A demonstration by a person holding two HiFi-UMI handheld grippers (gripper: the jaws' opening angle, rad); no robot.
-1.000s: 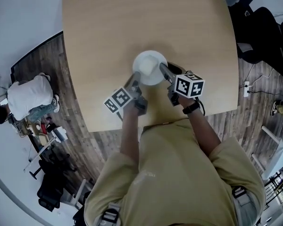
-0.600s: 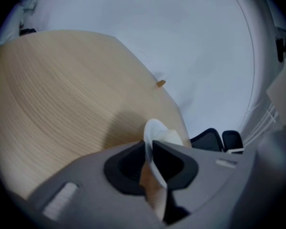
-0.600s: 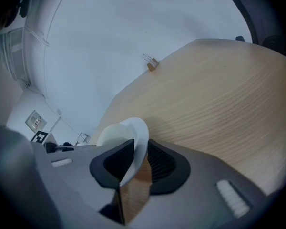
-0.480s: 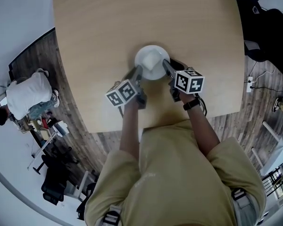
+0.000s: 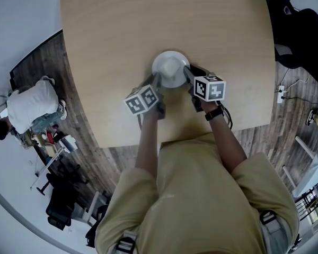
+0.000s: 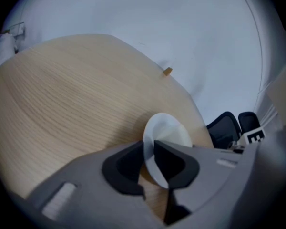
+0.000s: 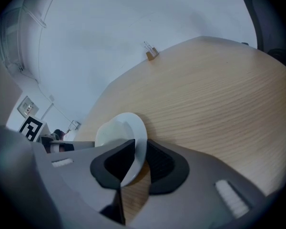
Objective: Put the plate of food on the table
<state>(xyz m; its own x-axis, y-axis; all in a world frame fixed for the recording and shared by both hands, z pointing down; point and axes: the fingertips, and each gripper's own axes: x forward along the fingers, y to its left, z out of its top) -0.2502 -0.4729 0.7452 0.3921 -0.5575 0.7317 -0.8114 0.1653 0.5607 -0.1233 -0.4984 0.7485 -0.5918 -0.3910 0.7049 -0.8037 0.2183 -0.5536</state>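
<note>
The left gripper [image 6: 149, 149] has the near-left rim of the white plate [image 6: 168, 130] between its jaws. The gap is narrow and filled by the rim, and the jaws are opening. The right gripper [image 7: 140, 149] has the near-right rim between its dark pads [image 7: 159, 163], which lie against it on both faces, and its jaws are closing. The two grippers come in side by side from the near edge of the bench [image 5: 148, 20], angled toward each other across the plate.

The plate sits around the middle of the bench, a little toward the near edge where the person stands. A shadow shows under its near side, and I cannot tell whether it lies quite flat on the wood. A low, pale heap [image 7: 109, 130] rises from its middle, but what it is cannot be made out.

At the far edge of the bench a small brown thing [image 6: 167, 71] stands alone, well apart from the plate. Beyond the bench's right side are black office chairs [image 5: 299, 33] on the wood floor [image 5: 58, 73]. Off the left side is a seated person [image 5: 29, 107] in a white top, near more dark furniture. A dark wristwatch [image 5: 214, 114] sits on the person's right wrist behind the gripper.
</note>
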